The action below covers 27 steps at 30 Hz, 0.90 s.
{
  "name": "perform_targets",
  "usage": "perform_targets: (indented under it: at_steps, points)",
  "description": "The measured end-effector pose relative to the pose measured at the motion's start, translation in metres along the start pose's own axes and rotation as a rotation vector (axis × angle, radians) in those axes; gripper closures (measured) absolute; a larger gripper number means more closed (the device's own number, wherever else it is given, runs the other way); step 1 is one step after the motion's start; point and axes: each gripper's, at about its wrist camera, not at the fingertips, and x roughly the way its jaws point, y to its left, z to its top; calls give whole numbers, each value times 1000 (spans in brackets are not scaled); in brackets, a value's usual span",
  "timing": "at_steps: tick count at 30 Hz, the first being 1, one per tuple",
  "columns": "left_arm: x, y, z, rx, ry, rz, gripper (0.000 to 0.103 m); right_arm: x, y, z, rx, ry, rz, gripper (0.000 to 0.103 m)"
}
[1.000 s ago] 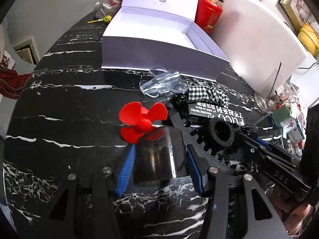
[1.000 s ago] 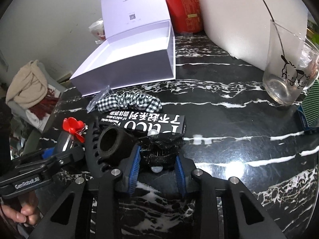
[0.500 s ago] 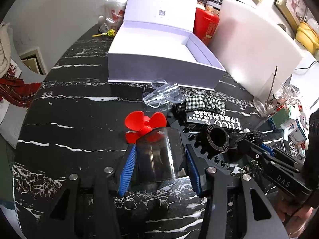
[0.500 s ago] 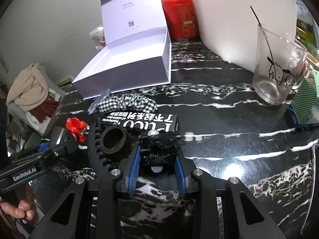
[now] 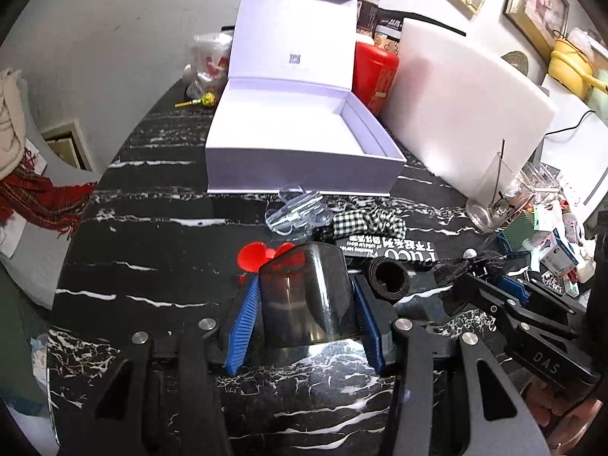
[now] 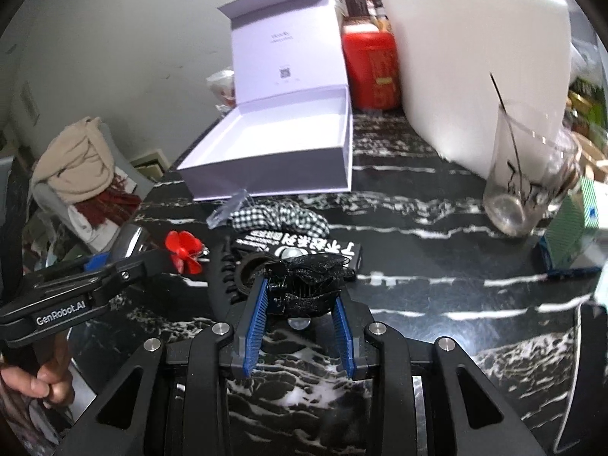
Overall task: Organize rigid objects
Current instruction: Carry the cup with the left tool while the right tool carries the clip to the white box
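Note:
My left gripper (image 5: 306,306) is shut on a smoky translucent cup-shaped cover (image 5: 307,300) and holds it above the black marble table (image 5: 152,235). My right gripper (image 6: 300,304) is shut on a black lace hair clip (image 6: 307,285), lifted off the table; it also shows in the left wrist view (image 5: 471,269). An open white box (image 5: 300,144), empty, stands ahead; it also shows in the right wrist view (image 6: 281,148). On the table lie a red propeller (image 6: 184,252), a black ring on a toothed band (image 5: 389,277), a black printed box (image 6: 304,247), a checkered scrunchie (image 6: 281,218) and a clear plastic piece (image 5: 298,211).
A white board (image 5: 463,114) leans at the back right beside a red canister (image 5: 374,72). A drinking glass with a stick (image 6: 528,186) stands at the right, with small cartons (image 5: 547,239) near it. A bag and a lollipop (image 5: 201,100) lie at the table's far left.
Both grippers have risen and pulled back with their objects. The hair clip is now off the table, and the open box shows more fully from above.

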Motion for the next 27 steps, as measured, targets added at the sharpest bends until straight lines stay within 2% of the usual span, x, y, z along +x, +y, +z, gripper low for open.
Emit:
perform_targets:
  at_steps: [14, 27]
  points:
    - [-20, -6, 33, 26, -107, 26, 55, -15, 15, 32, -104, -61, 35, 71]
    - [-12, 5, 73, 33, -140, 47, 55, 1, 22, 75, -175, -92, 68, 71]
